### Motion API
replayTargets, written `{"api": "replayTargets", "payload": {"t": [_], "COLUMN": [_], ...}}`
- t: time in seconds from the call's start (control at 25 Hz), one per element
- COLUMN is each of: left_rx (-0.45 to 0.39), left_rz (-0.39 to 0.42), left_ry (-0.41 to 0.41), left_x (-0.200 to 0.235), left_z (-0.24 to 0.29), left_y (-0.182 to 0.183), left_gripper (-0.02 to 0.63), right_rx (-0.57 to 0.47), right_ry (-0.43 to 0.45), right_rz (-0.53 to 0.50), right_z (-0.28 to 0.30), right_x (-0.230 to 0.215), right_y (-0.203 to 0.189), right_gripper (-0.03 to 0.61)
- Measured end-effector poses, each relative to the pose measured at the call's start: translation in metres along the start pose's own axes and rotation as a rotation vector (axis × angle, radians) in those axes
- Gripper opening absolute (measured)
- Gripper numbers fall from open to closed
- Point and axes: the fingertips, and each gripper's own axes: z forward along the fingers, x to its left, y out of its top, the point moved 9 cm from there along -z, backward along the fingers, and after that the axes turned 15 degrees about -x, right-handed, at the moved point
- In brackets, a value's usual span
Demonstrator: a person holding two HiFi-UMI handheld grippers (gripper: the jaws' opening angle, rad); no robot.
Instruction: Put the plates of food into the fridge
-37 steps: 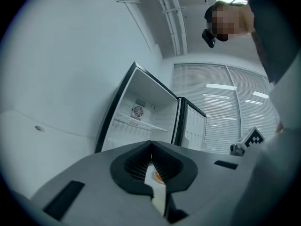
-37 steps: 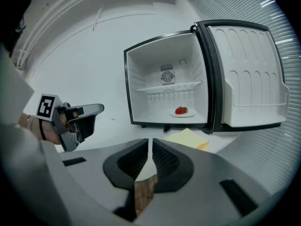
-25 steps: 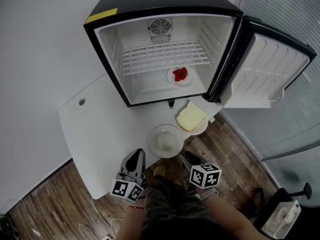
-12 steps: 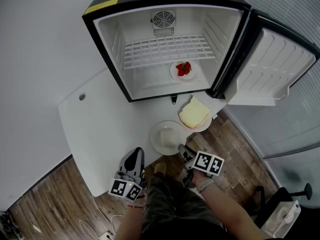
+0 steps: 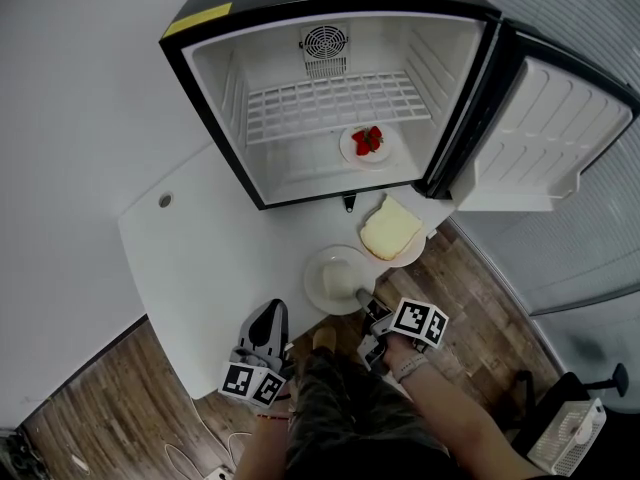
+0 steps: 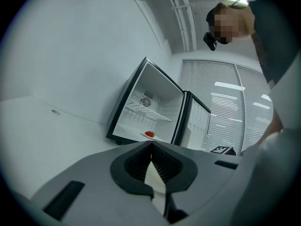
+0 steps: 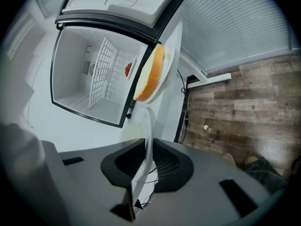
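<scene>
Contact on the rim: the right hand-held gripper (image 5: 363,296) has its jaws either side of the near-right edge of the near plate (image 5: 315,266), and they have just been closing on it. In the right gripper view the rim runs edge-on through the gap and looks pinched, though that view is too foreshortened to say how deep the bite goes. The plate sits flat on the bench (image 5: 200,268), close to its near edge, with a pale block of food (image 5: 336,280) on it that I cannot name. The left hand-held gripper (image 5: 270,313) hangs just to the left, jaws pressed together on nothing. Beyond lies the bread plate (image 5: 410,254), right in front of the open fridge (image 5: 230,128), where the strawberry plate (image 5: 350,154) already sits on the floor of the compartment. Now the dangers. A one-sided grip on a thin rim lets the far side droop on the lift, and the food could slide off. A shallow bite could slip entirely. And the route to the fridge runs close past the bread plate, so a low carry could knock it.
</scene>
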Motion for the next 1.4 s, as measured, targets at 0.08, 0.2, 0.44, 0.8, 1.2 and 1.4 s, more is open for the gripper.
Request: {"api": "replayTargets", "payload": {"t": [0.08,0.2,0.44,0.8,1.2,1.4], "left_rx": [0.001,0.003,0.008,-0.001,-0.005,-0.020], "left_rz": [-0.004,-0.009,-0.007,-0.004,0.007,0.019], "left_ry": [-0.001,-0.001,-0.014,-0.027,-0.039,-0.039], "left_x": [0.001,0.002,0.003,0.006,0.011,0.025], "left_z": [0.001,0.003,0.009,0.025,0.044,0.059], "left_y": [0.000,0.000,0.002,0.010,0.020,0.028], "left_gripper": [0.008,0.008,0.008,0.008,0.008,0.008], "right_rx": [-0.011,-0.025,-0.019,-0.026,-0.056,-0.071], "right_ry": [0.006,0.020,0.030,0.053,0.075,0.078], "right_rz": [0.029,0.105,0.136,0.145,0.154,0.153], "right_z": [0.000,-0.002,-0.010,-0.017,0.002,0.025], "right_x": [0.001,-0.002,0.002,0.016,0.047,0.066], "right_y": [-0.001,-0.002,0.000,0.011,0.029,0.035], "right_gripper": [0.038,0.023,0.014,0.014,0.014,0.014]}}
